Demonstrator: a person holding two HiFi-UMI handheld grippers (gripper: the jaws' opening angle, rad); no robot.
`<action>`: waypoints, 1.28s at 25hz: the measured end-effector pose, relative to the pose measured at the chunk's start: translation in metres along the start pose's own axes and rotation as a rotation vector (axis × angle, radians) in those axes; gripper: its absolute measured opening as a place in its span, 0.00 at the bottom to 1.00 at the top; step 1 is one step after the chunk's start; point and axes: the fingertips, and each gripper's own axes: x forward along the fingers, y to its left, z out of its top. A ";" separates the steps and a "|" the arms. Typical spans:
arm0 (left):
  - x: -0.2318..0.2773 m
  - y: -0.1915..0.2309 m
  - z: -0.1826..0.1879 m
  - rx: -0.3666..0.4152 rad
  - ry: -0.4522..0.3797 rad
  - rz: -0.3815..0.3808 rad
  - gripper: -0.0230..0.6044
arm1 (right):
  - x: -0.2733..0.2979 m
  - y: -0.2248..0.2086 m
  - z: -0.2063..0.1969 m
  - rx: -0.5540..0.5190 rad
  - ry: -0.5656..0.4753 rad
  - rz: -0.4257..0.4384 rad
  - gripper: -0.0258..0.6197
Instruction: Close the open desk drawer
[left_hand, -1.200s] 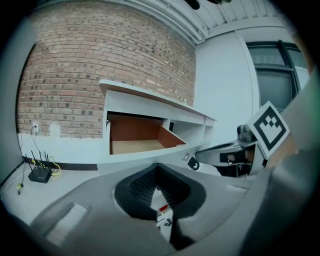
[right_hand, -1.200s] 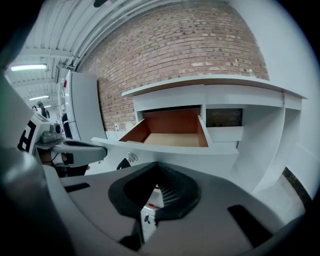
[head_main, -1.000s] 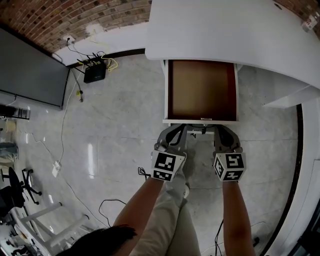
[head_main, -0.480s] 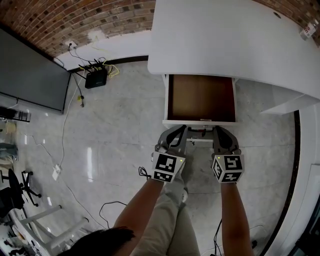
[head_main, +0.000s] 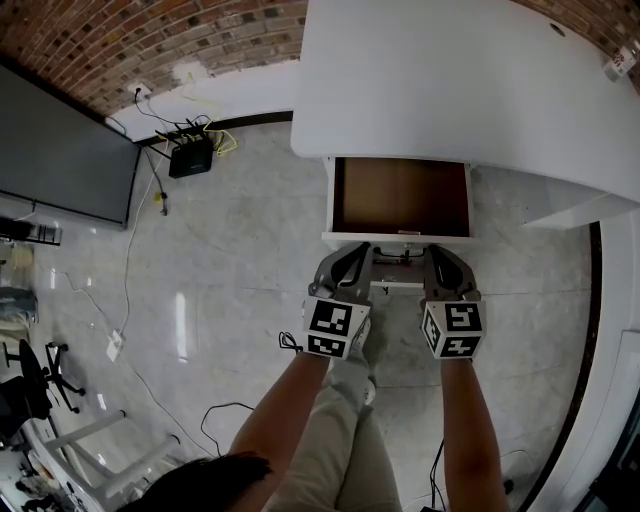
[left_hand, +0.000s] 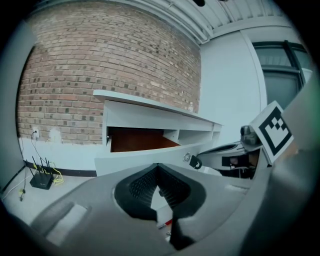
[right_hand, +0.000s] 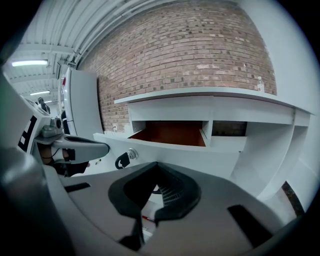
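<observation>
**Both grippers at the front of the open drawer**

I am standing over a grey marble floor (head_main: 250, 250), facing a white desk with a curved top (head_main: 450, 80). A black router with aerials (head_main: 190, 155) is sitting by the red brick wall (head_main: 150, 40), a dark flat screen (head_main: 60, 150) is leaning off to my left, and loose cables are trailing across the floor. None of them is lying between me and the desk.

The white drawer with a brown wooden inside (head_main: 400, 195) is sticking part way out from under the desk top. A small metal key with a black tag (left_hand: 192, 161) is hanging from its front panel.

I am holding the left gripper (head_main: 366, 250) and the right gripper (head_main: 432, 250) side by side, right up at that front panel. Whether they are touching it I cannot tell. The jaws of both are pressed together, pinching nothing.

I am counting two grippers, one drawer, one key and one router.
</observation>
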 end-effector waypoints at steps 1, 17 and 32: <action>0.002 0.000 0.002 0.004 0.002 -0.004 0.05 | 0.002 -0.002 0.001 0.001 0.000 -0.003 0.06; 0.044 0.023 0.017 0.019 -0.021 -0.011 0.05 | 0.042 -0.021 0.025 0.002 -0.039 -0.026 0.06; 0.088 0.049 0.035 -0.011 -0.053 0.017 0.05 | 0.086 -0.038 0.049 0.013 -0.081 -0.027 0.06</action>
